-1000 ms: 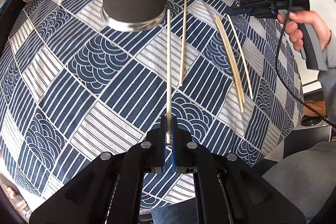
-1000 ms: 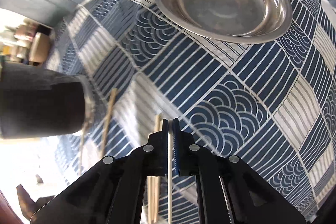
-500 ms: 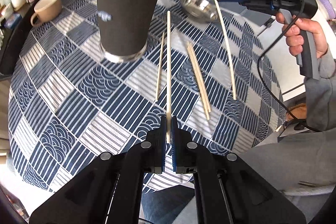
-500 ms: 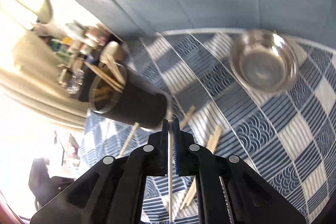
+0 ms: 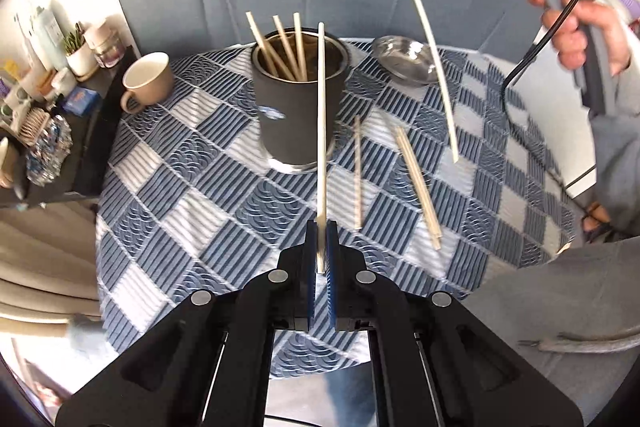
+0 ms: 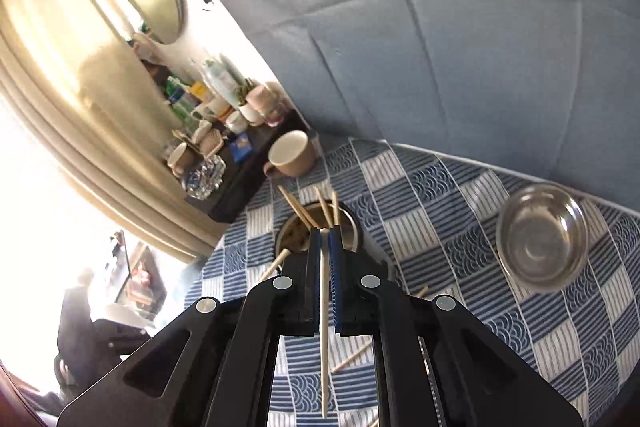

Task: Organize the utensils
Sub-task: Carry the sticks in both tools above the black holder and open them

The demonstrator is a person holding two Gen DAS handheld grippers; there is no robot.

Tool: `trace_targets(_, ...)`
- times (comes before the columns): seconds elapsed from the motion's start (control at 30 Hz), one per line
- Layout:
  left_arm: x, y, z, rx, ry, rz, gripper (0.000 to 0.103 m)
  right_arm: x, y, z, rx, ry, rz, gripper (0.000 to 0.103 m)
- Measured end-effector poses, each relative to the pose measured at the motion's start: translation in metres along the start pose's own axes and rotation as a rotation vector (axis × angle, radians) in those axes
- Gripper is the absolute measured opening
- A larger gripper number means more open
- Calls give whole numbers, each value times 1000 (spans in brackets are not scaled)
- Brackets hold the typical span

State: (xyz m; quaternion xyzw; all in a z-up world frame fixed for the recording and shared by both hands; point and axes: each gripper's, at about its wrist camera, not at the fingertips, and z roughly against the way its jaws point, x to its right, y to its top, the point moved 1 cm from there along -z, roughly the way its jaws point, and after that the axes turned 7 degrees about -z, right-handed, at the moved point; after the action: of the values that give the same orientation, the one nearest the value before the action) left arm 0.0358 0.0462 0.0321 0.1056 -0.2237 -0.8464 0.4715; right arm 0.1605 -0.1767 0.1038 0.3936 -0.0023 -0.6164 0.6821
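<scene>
Both tools are up off the surface now, each having carried a chopstick into the air where a second ago they sat low over the cloth. Left tool (image 5: 319,247) is clamped on a pale, slender wooden chopstick (image 5: 320,131) that points straight away toward the dark cylindrical holder (image 5: 298,115). Right tool (image 6: 325,247), high at far right in the left view, pinches a second chopstick (image 5: 430,59) by its top end, the stick dangling down at a slant. In the holder, matte black with a shiny steel rim and base, three sticks lean against the wall. Three more chopsticks (image 5: 418,183) lie flat on the blue-and-white patchwork cloth (image 5: 192,195), right of the holder. A round steel bowl (image 5: 406,61) gleams far right; a beige ceramic mug (image 5: 146,83) sits far left.
</scene>
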Motion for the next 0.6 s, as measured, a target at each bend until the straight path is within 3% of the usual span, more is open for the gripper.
trace_targets(0.1, -12, 5, 3, -13, -57, 9, 4, -9, 11, -2, 7, 39, 15, 4)
trace_targets(0.33, -28, 27, -2, -46, 10, -28, 4, -20, 38, -3, 68, 48, 45, 4)
trace_targets(0.6, -33, 62, -6, -41, 22, -74, 4, -32, 69, -22, 78, 57, 77, 4)
